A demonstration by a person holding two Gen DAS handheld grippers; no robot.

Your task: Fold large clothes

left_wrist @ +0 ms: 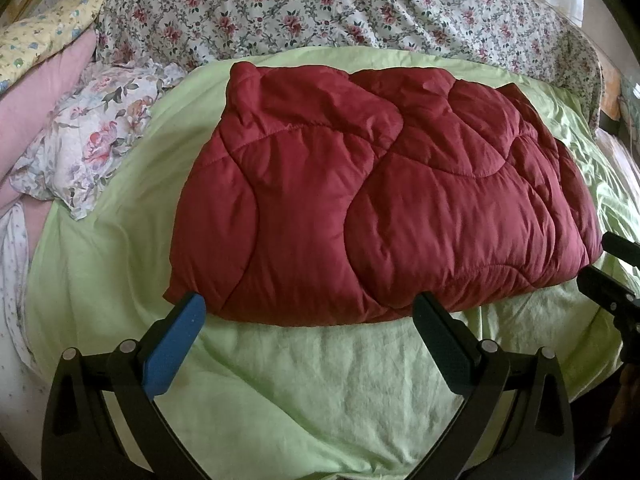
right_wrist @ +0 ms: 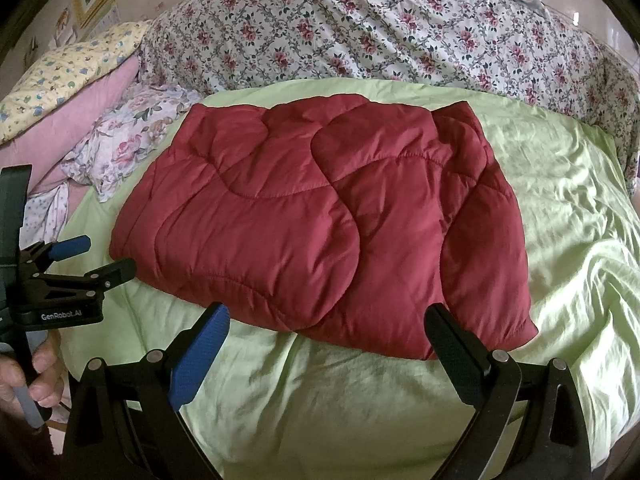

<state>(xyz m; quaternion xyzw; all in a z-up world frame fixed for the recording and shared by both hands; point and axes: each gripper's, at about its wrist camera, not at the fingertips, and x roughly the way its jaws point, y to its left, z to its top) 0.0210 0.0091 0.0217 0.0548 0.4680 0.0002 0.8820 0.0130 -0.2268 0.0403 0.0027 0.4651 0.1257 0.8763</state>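
A dark red quilted garment (left_wrist: 376,200) lies folded into a thick rectangle on a light green sheet (left_wrist: 320,380); it also shows in the right wrist view (right_wrist: 320,220). My left gripper (left_wrist: 310,312) is open and empty, its fingertips just at the garment's near edge. My right gripper (right_wrist: 326,320) is open and empty at the near edge too. The left gripper shows at the left edge of the right wrist view (right_wrist: 92,258), and part of the right gripper at the right edge of the left wrist view (left_wrist: 612,268).
A floral quilt (left_wrist: 320,12) covers the back of the bed. A floral pillow (left_wrist: 88,136), a pink pillow (left_wrist: 36,84) and a yellow patterned one (left_wrist: 44,36) lie at the left. Rumpled green sheet (right_wrist: 572,220) spreads to the right.
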